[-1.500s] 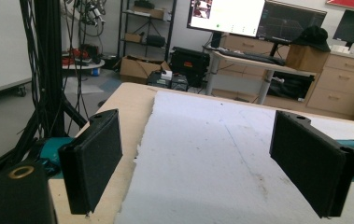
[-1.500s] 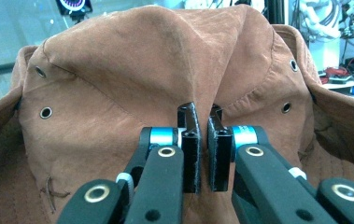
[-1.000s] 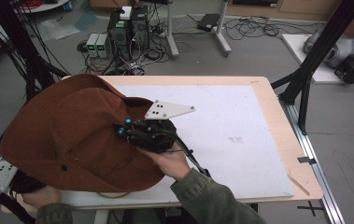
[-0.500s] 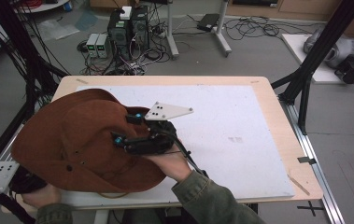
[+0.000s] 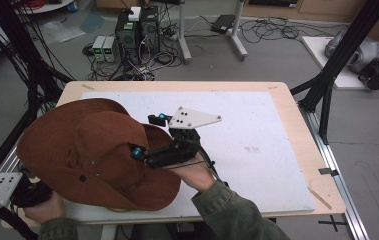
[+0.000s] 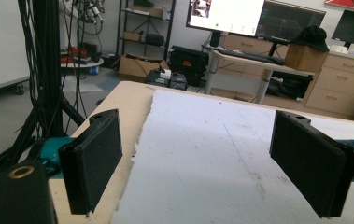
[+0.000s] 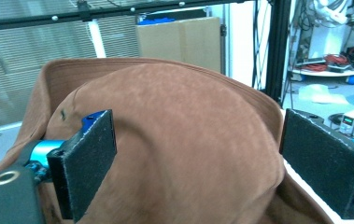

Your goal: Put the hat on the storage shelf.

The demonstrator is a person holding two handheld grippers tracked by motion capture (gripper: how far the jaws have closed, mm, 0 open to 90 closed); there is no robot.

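A brown wide-brimmed hat (image 5: 87, 155) lies on the left part of the white mat (image 5: 257, 145). My right gripper (image 5: 147, 135) points left at its brim, and its jaws have just been opening. In the right gripper view they stand wide apart with the hat's crown (image 7: 188, 140) between them, and the pads (image 7: 93, 158) do not press on it. My left gripper (image 6: 212, 172) is open with nothing between its jaws, over the mat's left edge. Its grey plate (image 5: 7, 184) and the hand show at the bottom left, partly under the hat's brim.
The wooden table (image 5: 302, 130) ends just past the mat on all sides. Black frame posts (image 5: 337, 65) stand at the right and left. Computers and cables (image 5: 137, 35) lie on the floor behind the table. The mat's right half is bare.
My right gripper's jaws have opened and let go of the hat's brim. The hat has dropped from a raised, billowed shape and now lies lower and flatter on the table.
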